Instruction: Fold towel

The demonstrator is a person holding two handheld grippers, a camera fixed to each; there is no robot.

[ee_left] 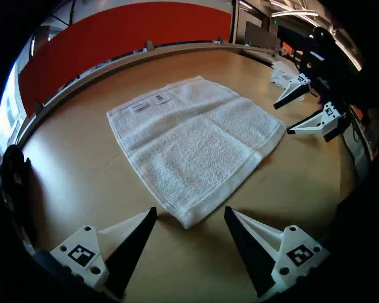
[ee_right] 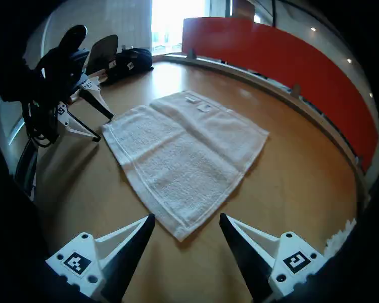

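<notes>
Both claws are spread and empty. The left claw [ee_left: 189, 209] frames the nearest corner of the white square terry towel [ee_left: 194, 136] without touching it. The right claw [ee_right: 187, 216] frames a neighbouring corner. The towel lies flat on the light wooden worktop [ee_left: 88, 166], with 2 small labels [ee_left: 150, 102] near its far edge. I judge that no fold has begun.

One towel [ee_left: 194, 141]. Two tags [ee_left: 138, 106] on it. One table [ee_left: 88, 166]. Two grippers: left gripper [ee_left: 189, 209], right gripper [ee_right: 187, 216]. Two fingers [ee_left: 134, 242] on each, four in all. One square marker [ee_left: 82, 254] per finger, four counted. One red panel [ee_left: 129, 35] along the table's far edge. One black bag [ee_right: 131, 60]. One pile of white cloths [ee_left: 283, 73]; how many cloths are in the pile can't be told, too small.
</notes>
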